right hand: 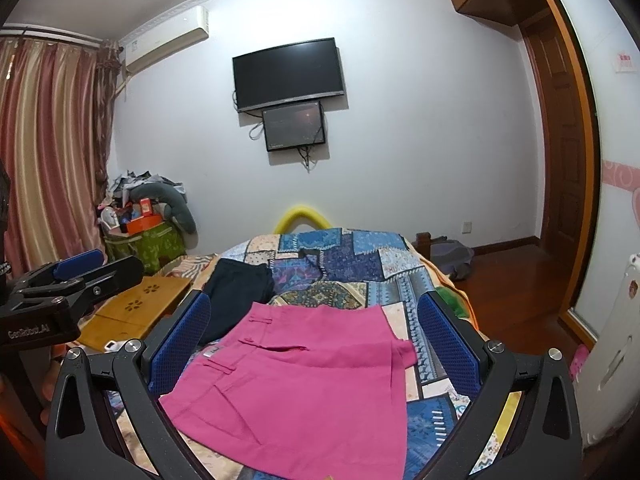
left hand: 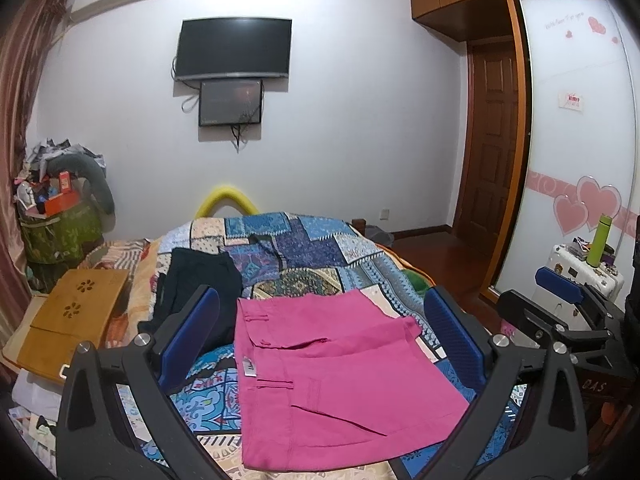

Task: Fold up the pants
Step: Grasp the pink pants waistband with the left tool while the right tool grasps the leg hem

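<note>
In the left wrist view, the left gripper (left hand: 320,332) hangs above the bed with its blue pads spread wide and nothing between them. Below it the pink pants (left hand: 328,376) lie on the patchwork quilt (left hand: 312,248), already folded into a compact block, the waistband with its belt loops and white label toward the left, a loose flap of leg showing at the right edge. A dark garment (left hand: 200,292) lies just beyond, near the pants' left corner, and a wooden tray (left hand: 76,312) sits at the bed's left side. The right gripper (left hand: 560,296) shows at the far right, off the cloth; from here I cannot tell how its jaws stand.

In the right wrist view, the right gripper (right hand: 314,344) is likewise released, pads wide apart over the pants (right hand: 304,384), which fill the near part of the quilt (right hand: 360,256).

The cloth looks light and soft but with some body, like cotton twill, so it should hold a crease yet sag if lifted by one point. I judge the best holds to be the two corners of one edge, pinching all layers together.
</note>
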